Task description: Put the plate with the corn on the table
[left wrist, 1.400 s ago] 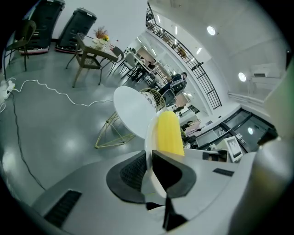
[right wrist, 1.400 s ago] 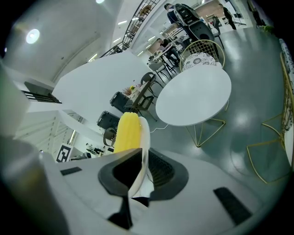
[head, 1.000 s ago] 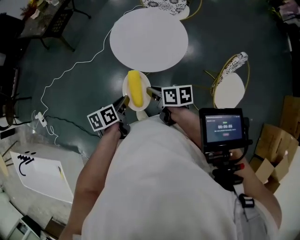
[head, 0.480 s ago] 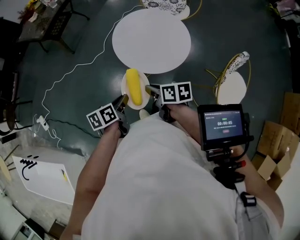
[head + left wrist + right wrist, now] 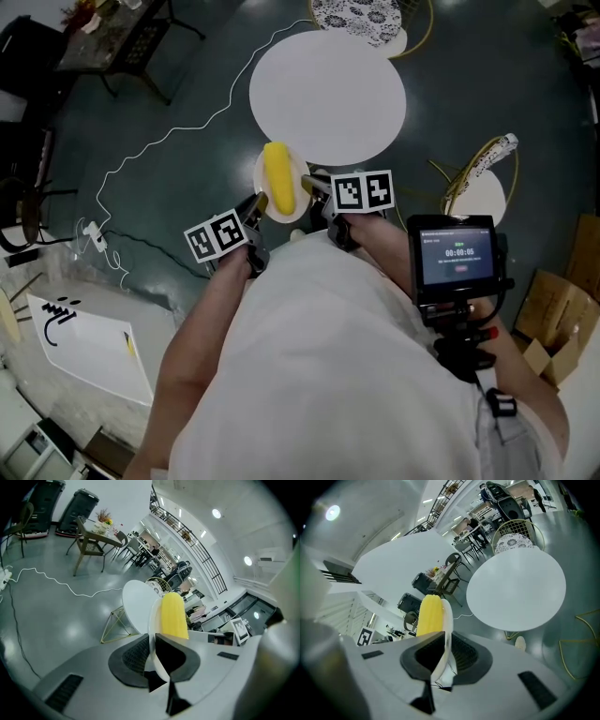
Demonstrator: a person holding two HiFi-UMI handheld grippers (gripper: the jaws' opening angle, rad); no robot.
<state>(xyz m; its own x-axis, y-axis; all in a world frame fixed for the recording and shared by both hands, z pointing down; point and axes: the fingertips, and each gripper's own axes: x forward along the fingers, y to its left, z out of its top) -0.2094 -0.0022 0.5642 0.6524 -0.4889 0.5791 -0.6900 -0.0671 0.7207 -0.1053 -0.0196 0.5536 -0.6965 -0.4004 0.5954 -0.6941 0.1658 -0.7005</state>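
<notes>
A white plate (image 5: pixel 154 620) carrying one yellow corn (image 5: pixel 279 176) cob is held in the air between the two tools, not yet on the round white table (image 5: pixel 328 84). In the head view it hangs over the dark floor just off the table's 7 o'clock edge. The left gripper (image 5: pixel 255 204) pinches the plate's rim at about 8 o'clock, and its own view shows the thin white edge squeezed between the two dark pads. The right gripper (image 5: pixel 312 184) clamps the opposite rim at about 3 o'clock in the same way. The cob lies along the plate's 12-to-6 line and fills most of its length. The tabletop is bare. A chair with a patterned cushion (image 5: pixel 356 14) stands at the table's 12 o'clock, and a gold wire chair (image 5: pixel 478 187) stands at its 4 o'clock. A white cable (image 5: pixel 159 141) snakes across the floor from the table's 10 o'clock side toward 8 o'clock. A small lit screen (image 5: pixel 457 258) sits at 4 o'clock from the plate
</notes>
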